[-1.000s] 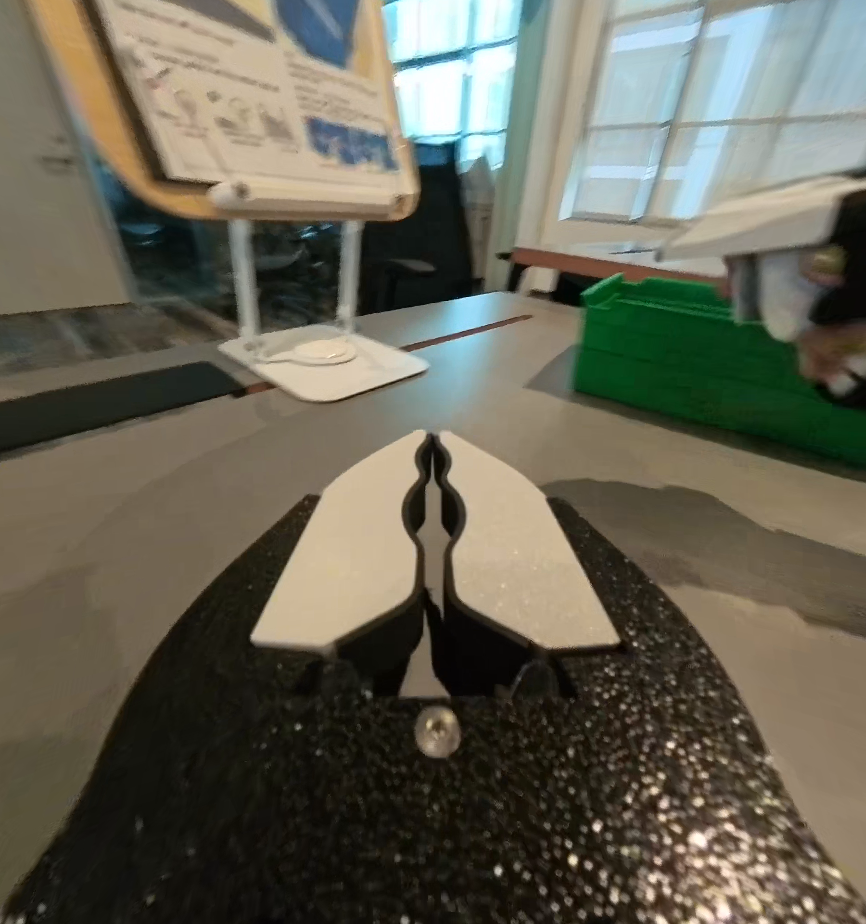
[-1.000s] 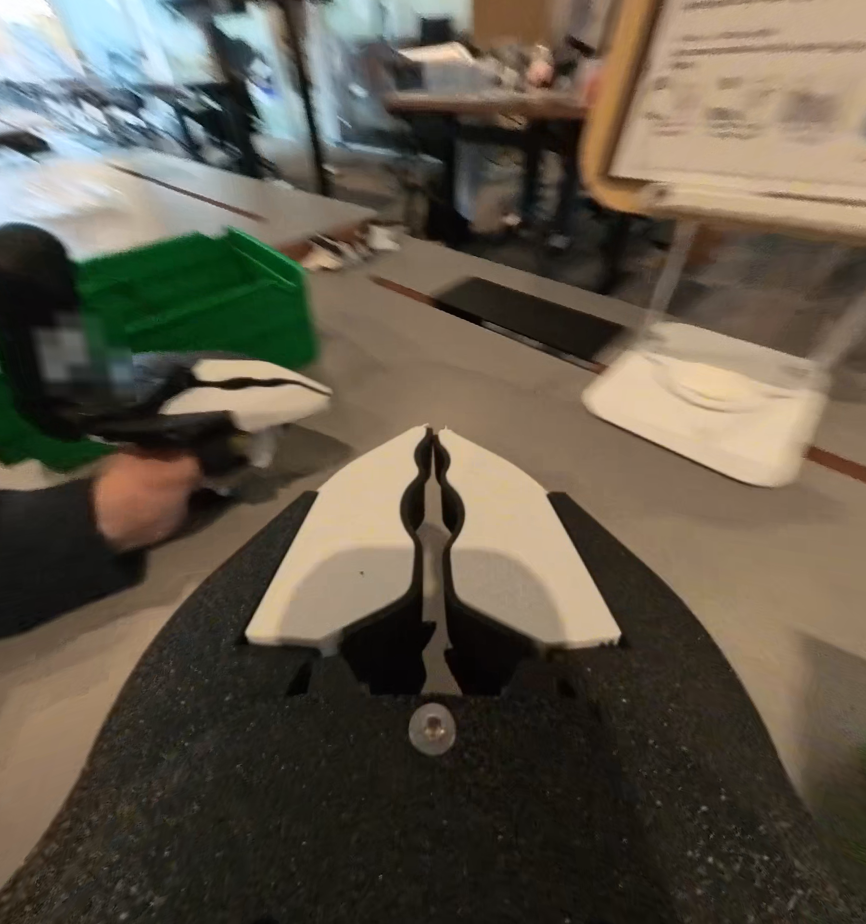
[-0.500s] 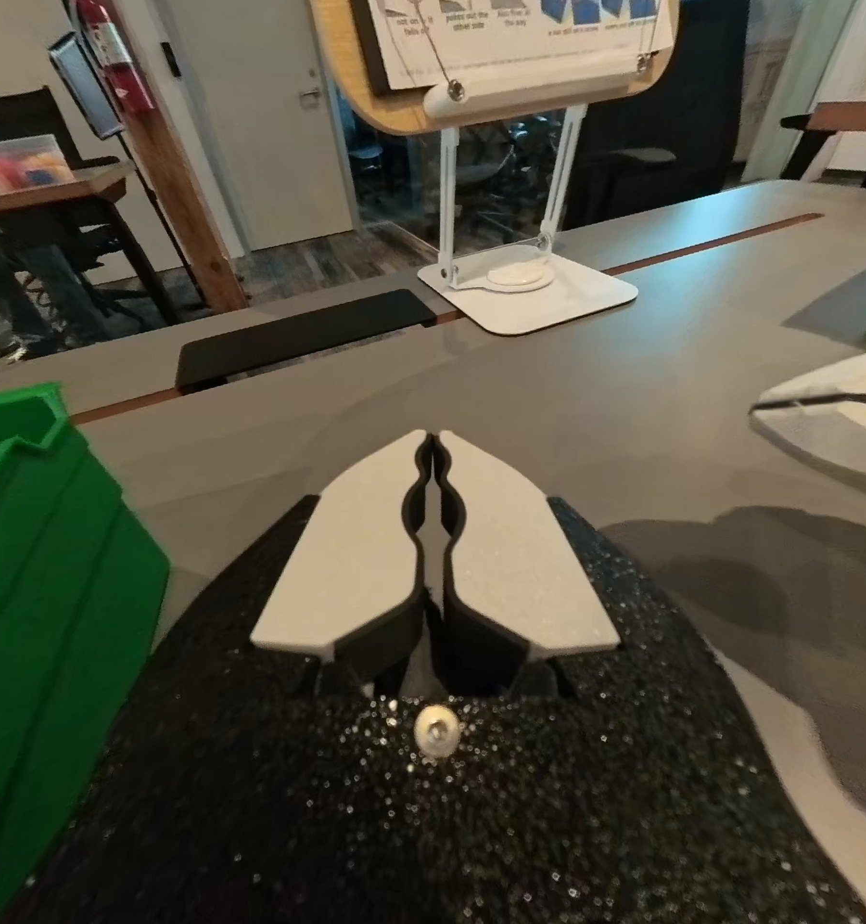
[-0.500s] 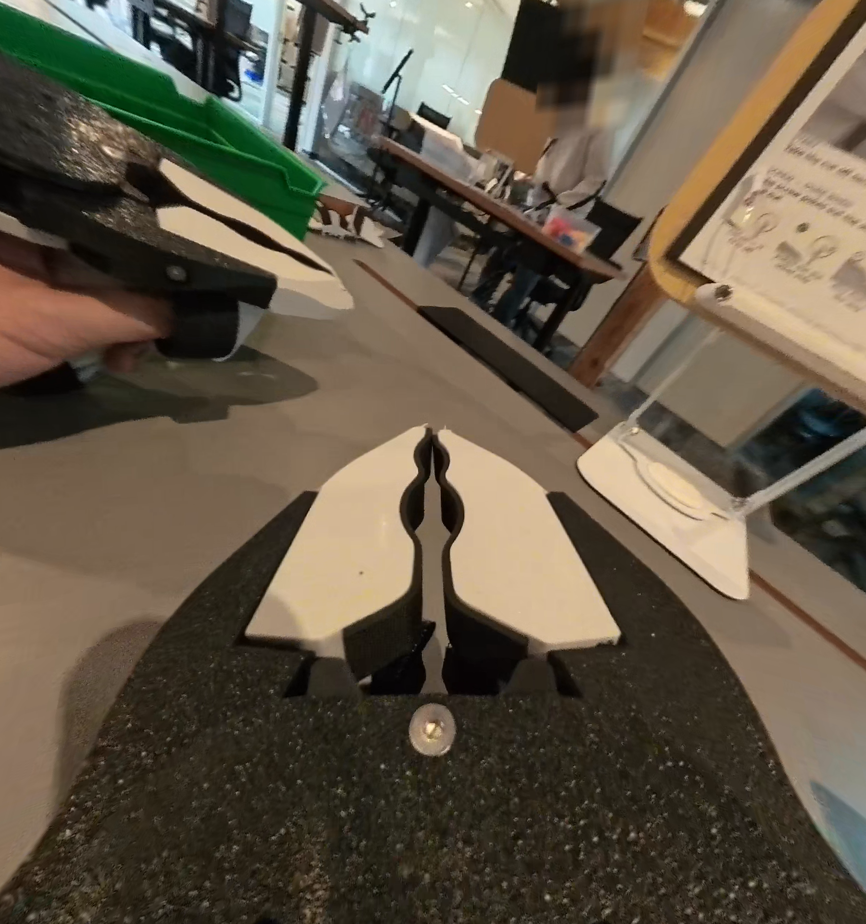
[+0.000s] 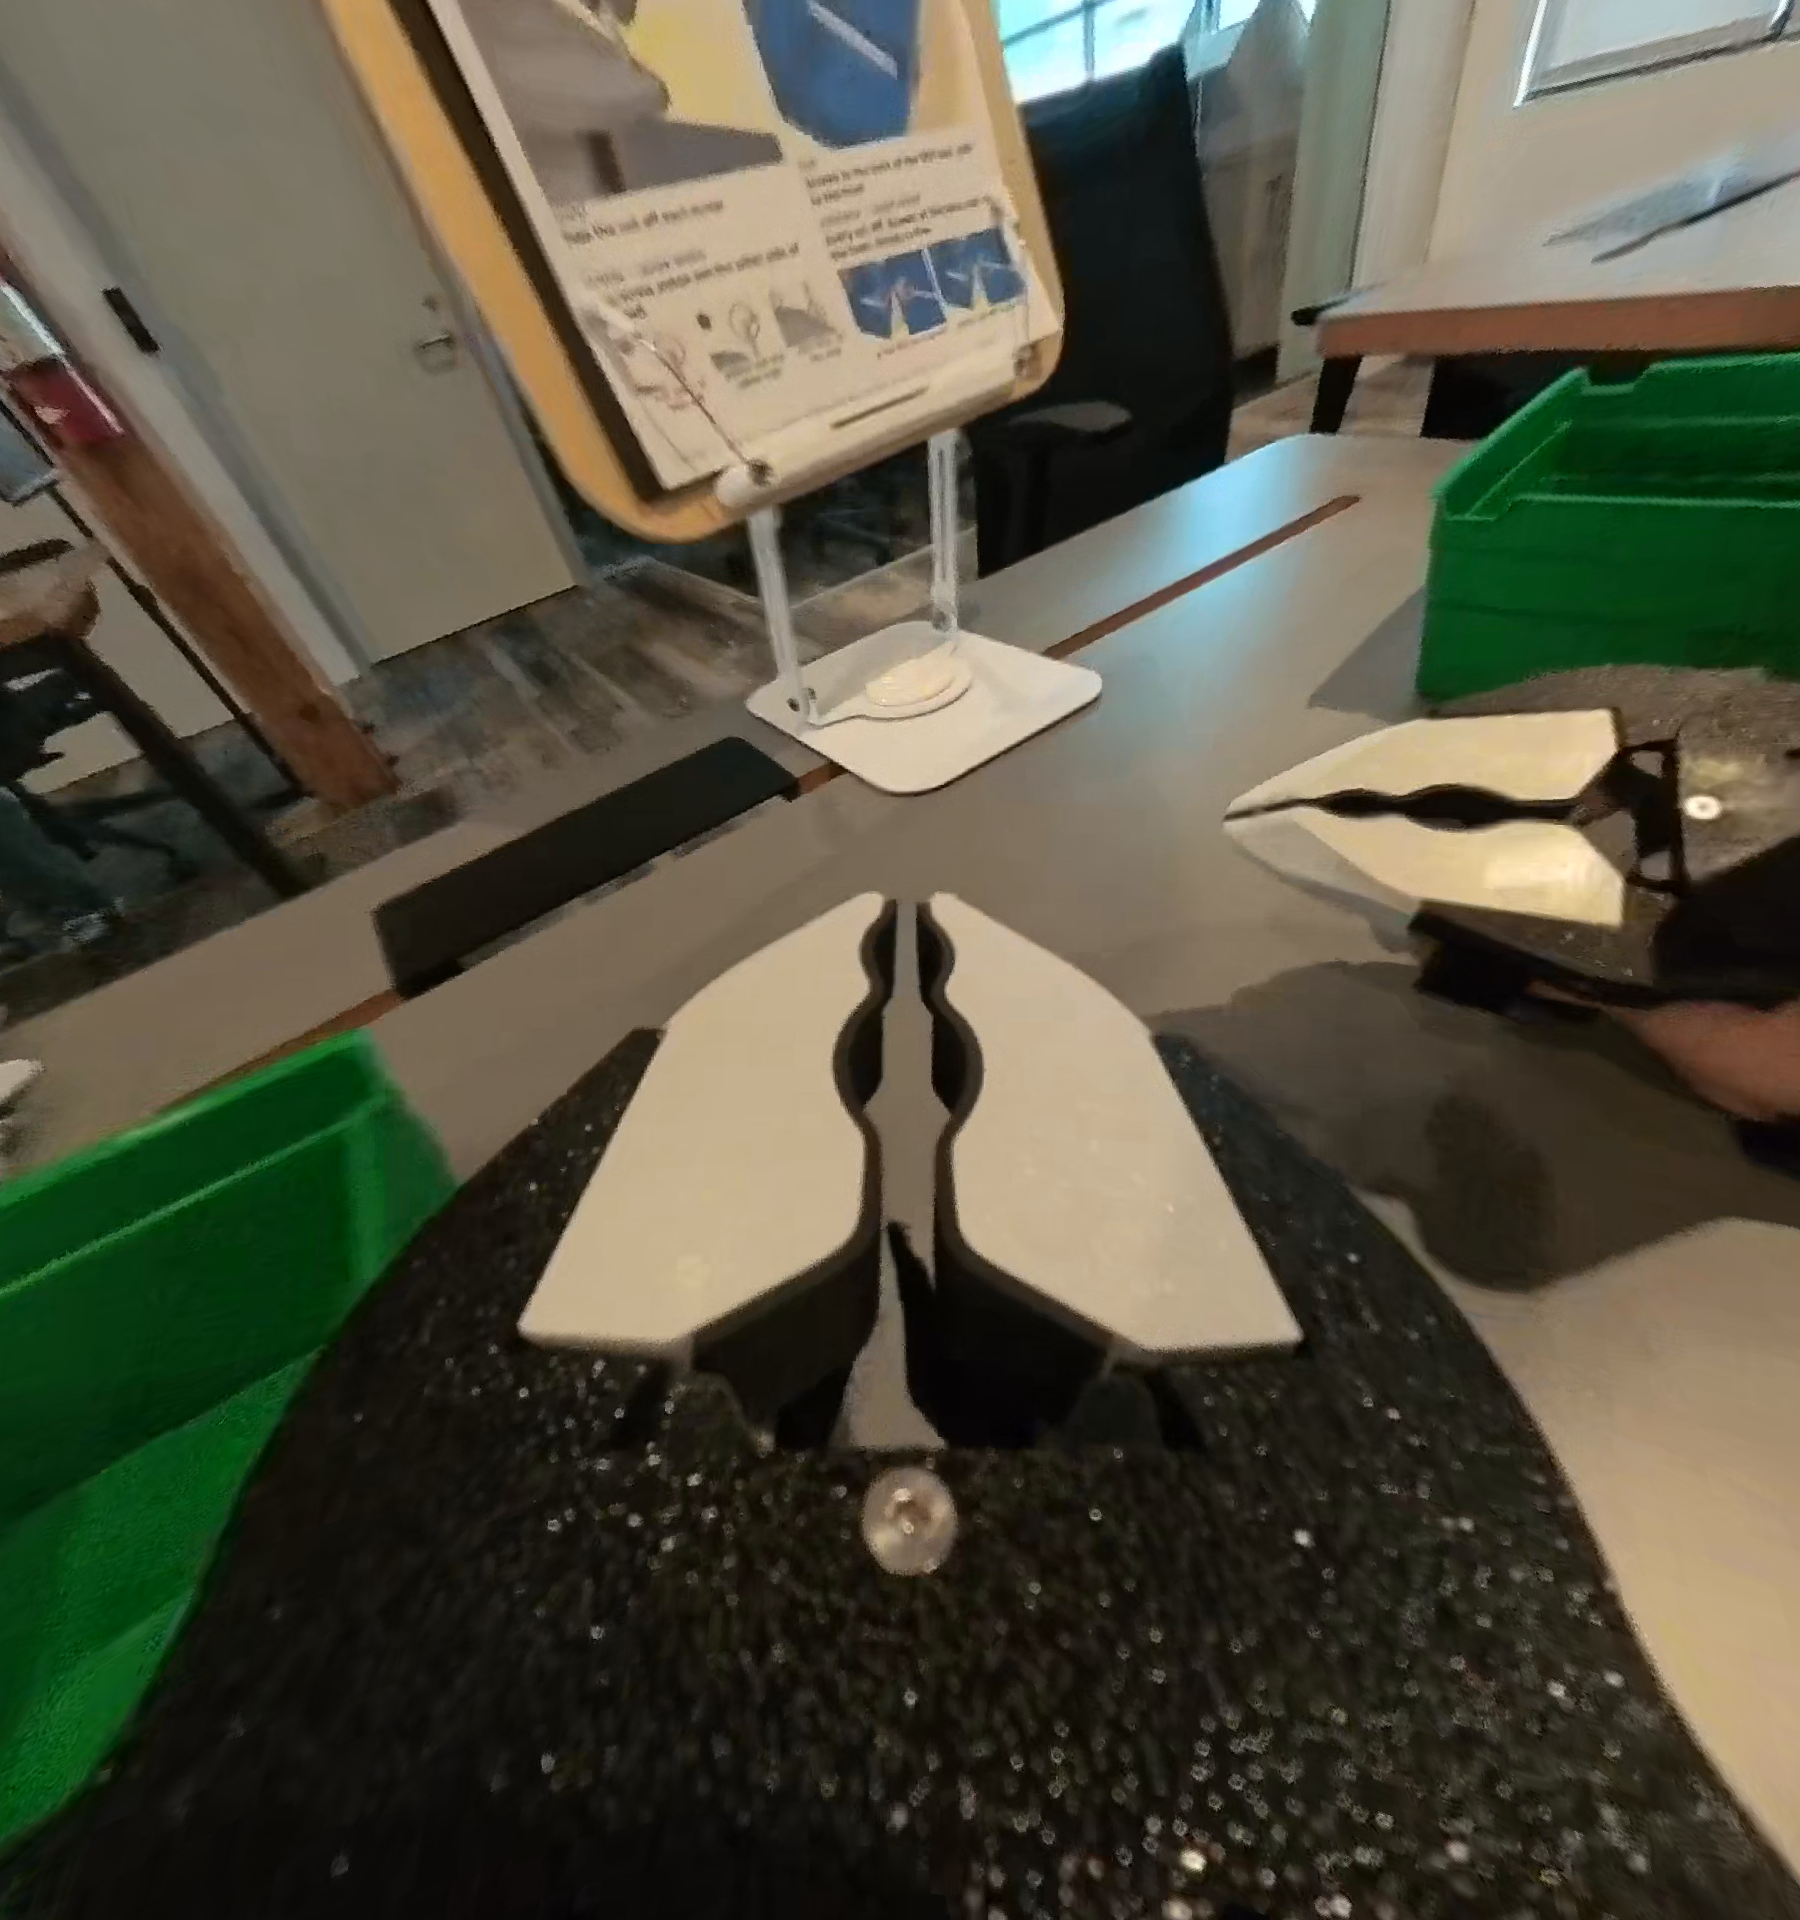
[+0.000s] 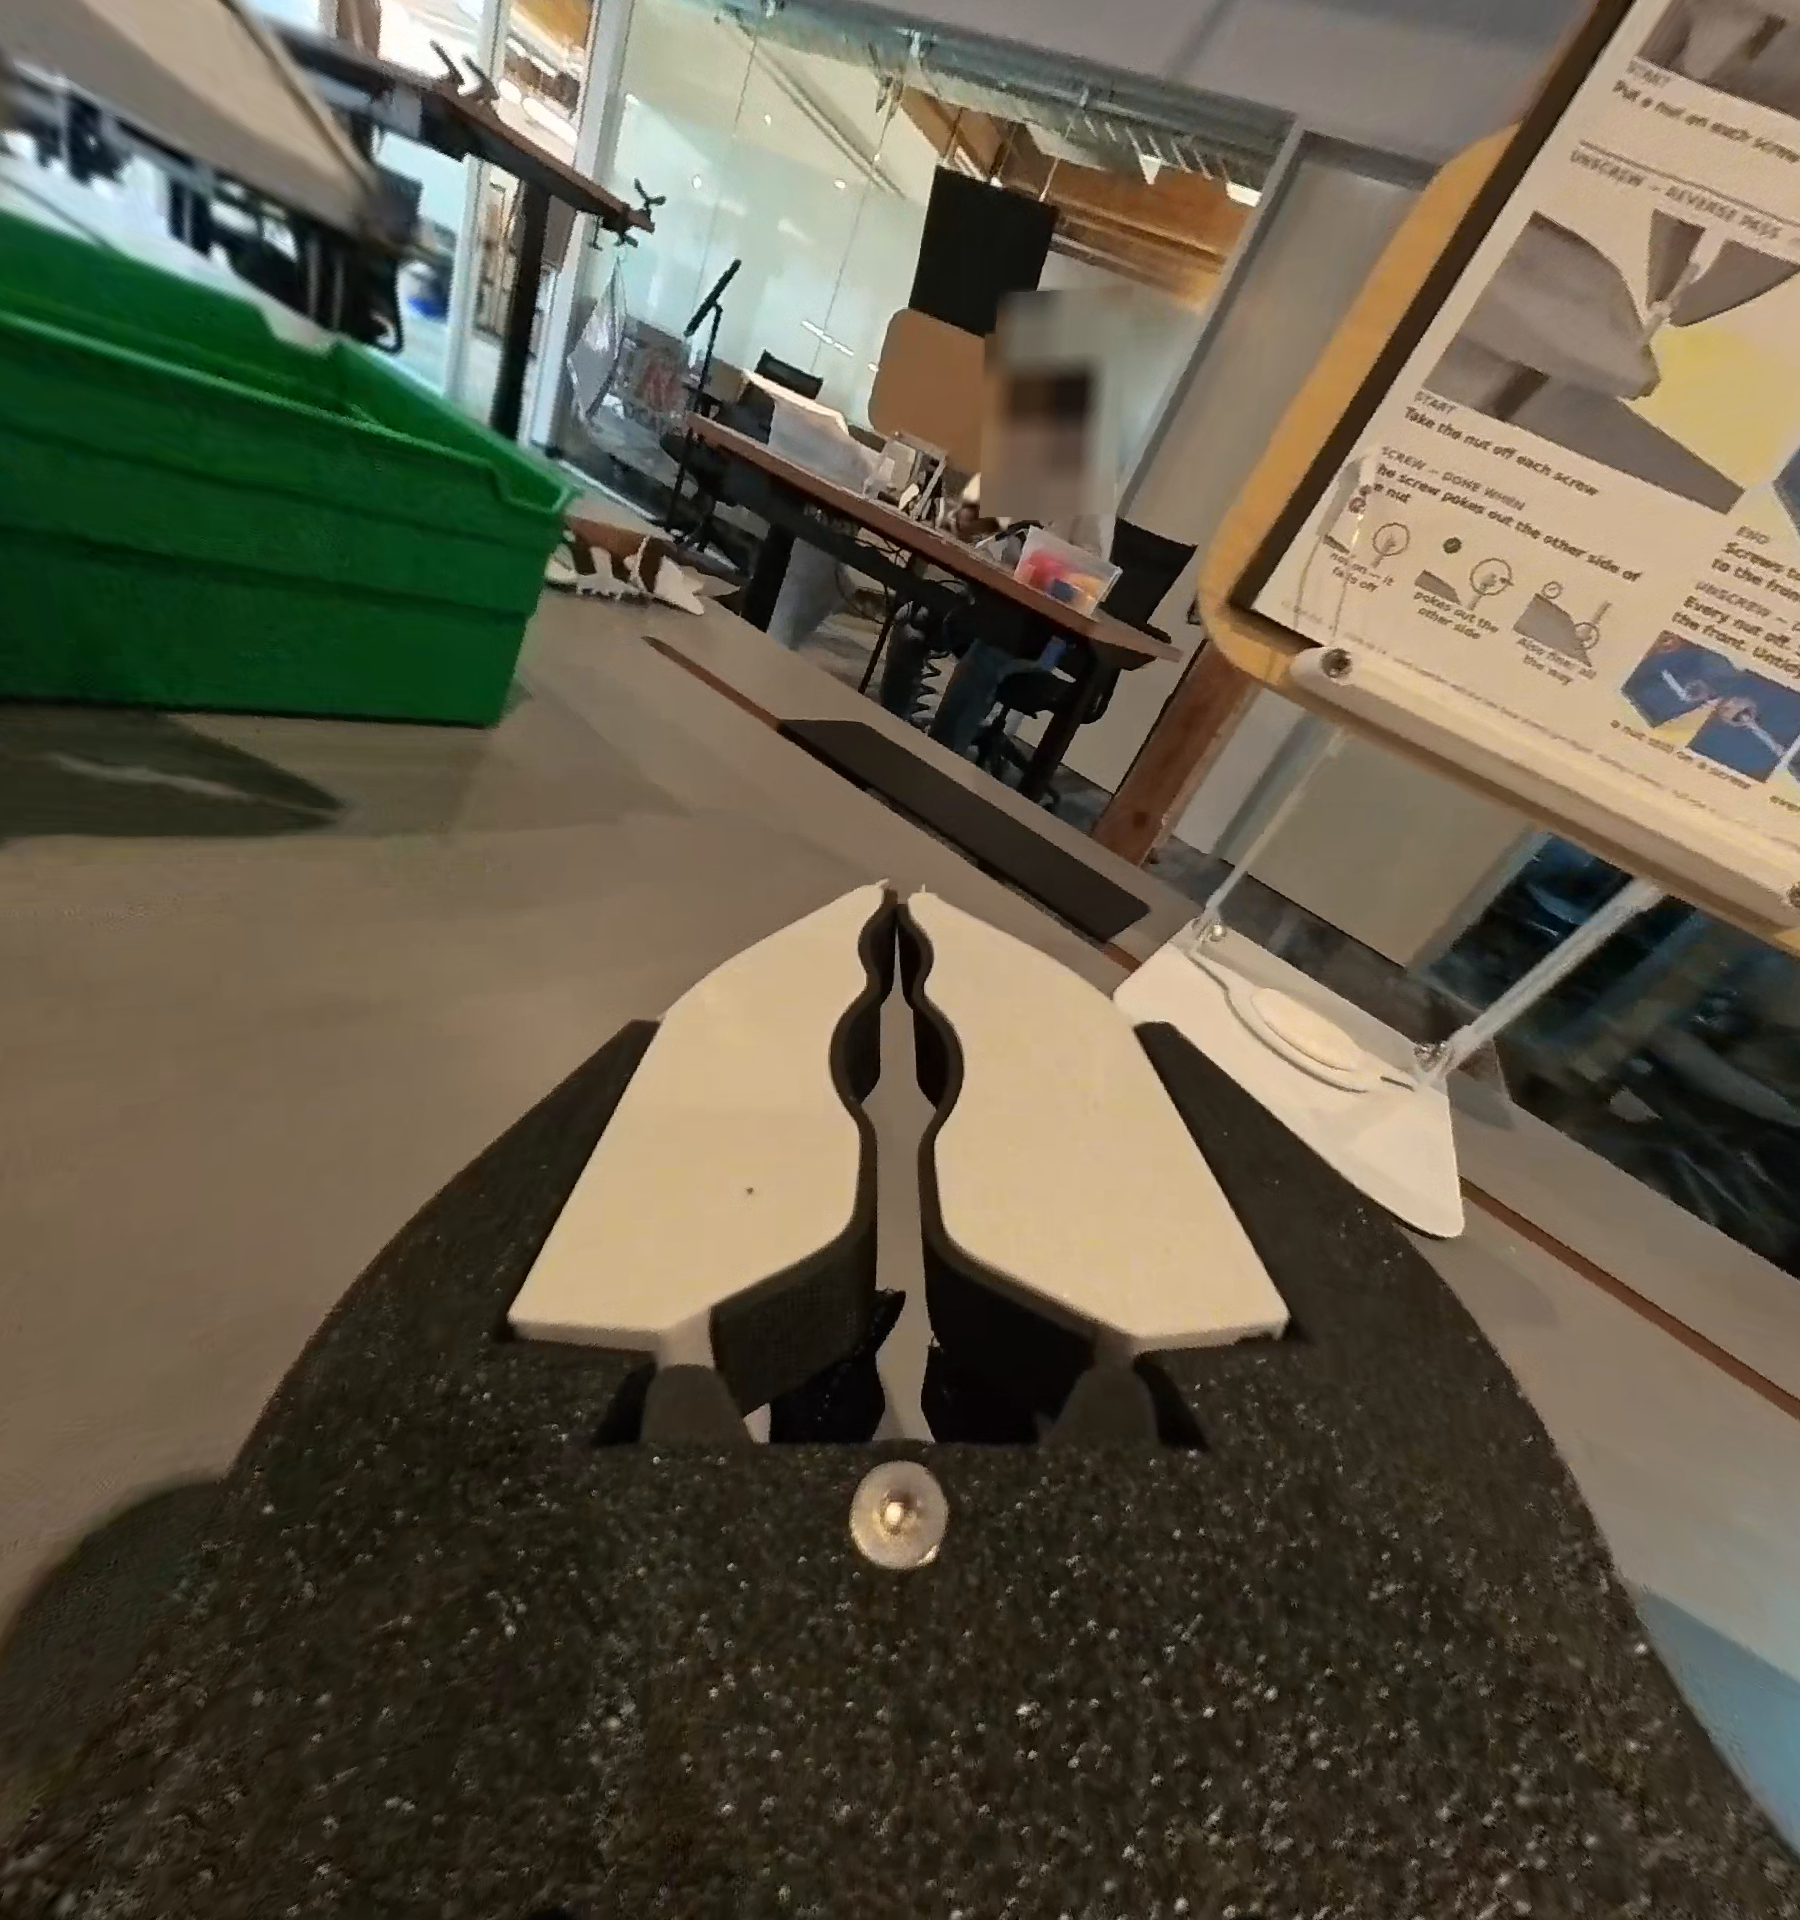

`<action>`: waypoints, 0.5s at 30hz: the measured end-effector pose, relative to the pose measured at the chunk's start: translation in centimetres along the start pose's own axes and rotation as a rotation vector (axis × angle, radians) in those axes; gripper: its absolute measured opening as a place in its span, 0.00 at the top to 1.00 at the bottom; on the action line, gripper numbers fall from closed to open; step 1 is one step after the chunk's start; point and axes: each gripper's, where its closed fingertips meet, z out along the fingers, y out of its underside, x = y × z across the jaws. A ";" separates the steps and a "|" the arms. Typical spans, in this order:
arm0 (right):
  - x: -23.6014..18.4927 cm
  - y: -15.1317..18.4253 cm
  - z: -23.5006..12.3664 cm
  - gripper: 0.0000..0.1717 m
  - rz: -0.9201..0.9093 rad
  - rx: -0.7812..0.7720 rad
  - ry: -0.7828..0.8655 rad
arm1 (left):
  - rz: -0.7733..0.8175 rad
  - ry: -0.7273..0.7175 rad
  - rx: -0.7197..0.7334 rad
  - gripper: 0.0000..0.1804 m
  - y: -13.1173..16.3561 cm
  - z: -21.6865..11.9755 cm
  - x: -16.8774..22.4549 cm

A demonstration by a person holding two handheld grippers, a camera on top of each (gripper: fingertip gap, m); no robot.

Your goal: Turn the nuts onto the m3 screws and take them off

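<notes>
No screw or nut shows in either view. My left gripper (image 5: 908, 902) hovers over the grey table (image 5: 1083, 831). Its white fingertips stand apart by a narrow slit, the table shows through it, and nothing is between them. My right gripper (image 6: 898, 889) is shut with its pads together and nothing between them. It also shows in the left wrist view (image 5: 1239, 818) at the right, held by a hand (image 5: 1769, 1060) low over the table, its fingers closed and bare.
A green bin (image 5: 148, 1299) sits close at the left, another (image 5: 1644, 561) at the back right. One bin shows in the right wrist view (image 6: 231, 582). An instruction board (image 5: 771, 208) stands on a white base (image 5: 927, 717). A black strip (image 5: 574, 873) lies in the table. One gripper's finger ends stand about 15 centimeters off the other's.
My left gripper's fingertips were together and have parted a little. The left view has swung so the right gripper and the far green bin show. The left gripper and hand have left the right view.
</notes>
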 end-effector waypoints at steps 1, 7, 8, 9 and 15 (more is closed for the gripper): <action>0.4 0.0 0.0 1.00 0.019 0.006 0.013 | 0.022 -0.026 -0.016 0.97 -0.5 -1.5 -1.2; 1.7 -0.4 -0.5 1.00 0.209 0.059 -0.027 | 0.140 -0.123 -0.176 0.95 -0.4 -8.7 -11.5; 1.9 -0.3 -0.4 1.00 0.233 0.062 -0.034 | 0.164 -0.094 -0.215 0.95 0.2 -9.1 -13.1; 2.1 -0.3 -0.4 1.00 0.251 0.066 -0.041 | 0.191 -0.042 -0.253 0.95 0.9 -9.3 -14.2; 1.6 -0.7 0.0 1.00 0.231 0.100 -0.083 | 0.330 0.401 -0.514 0.93 6.7 -8.4 -16.7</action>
